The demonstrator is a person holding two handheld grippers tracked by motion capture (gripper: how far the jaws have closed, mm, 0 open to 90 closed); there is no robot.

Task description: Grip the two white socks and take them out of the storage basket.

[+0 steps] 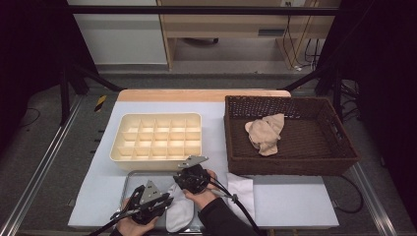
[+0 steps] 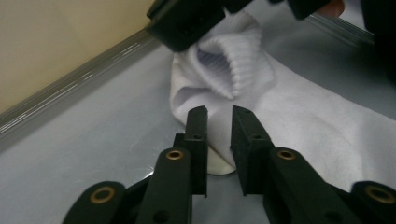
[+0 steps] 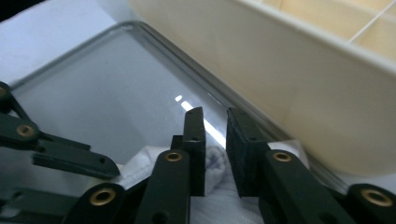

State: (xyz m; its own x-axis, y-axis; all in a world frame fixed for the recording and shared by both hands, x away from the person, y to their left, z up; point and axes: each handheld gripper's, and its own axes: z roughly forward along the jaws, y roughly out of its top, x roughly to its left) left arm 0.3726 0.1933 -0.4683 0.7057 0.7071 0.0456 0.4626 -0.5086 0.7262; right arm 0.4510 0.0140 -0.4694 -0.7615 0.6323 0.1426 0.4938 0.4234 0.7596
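The left gripper [image 2: 218, 112] is seen low over a white sock [image 2: 299, 116], its jaws parted by a narrow gap with a fold of the white fabric lying between them; whether the pads press on the cloth cannot be told. The right gripper [image 3: 215, 114] is held with a similar narrow gap, a bunched bit of the sock [image 3: 215, 165] sitting under and between its jaws, and no firm pinch can be made out there either. In the left gripper view the ribbed cuff is seen pushed up into a ridge, right beneath the other gripper's black jaw.

The sock [image 1: 179, 211] is laid on a shallow metal tray [image 1: 129, 176] at the near edge of the table, between the two hands. The left hand [image 1: 132, 225] is placed at the tray's near left, the right hand [image 1: 200, 195] just beside it to the right.

Just beyond the tray, a cream divided box [image 1: 156, 139] is set with its grid of compartments open to the top. A second white cloth [image 1: 242, 189] is spread right of the tray. Further right, a dark wicker basket [image 1: 290, 164] is stood, and a beige sock [image 1: 265, 132] is crumpled inside it. All is carried on a pale blue table mat [image 1: 290, 201].
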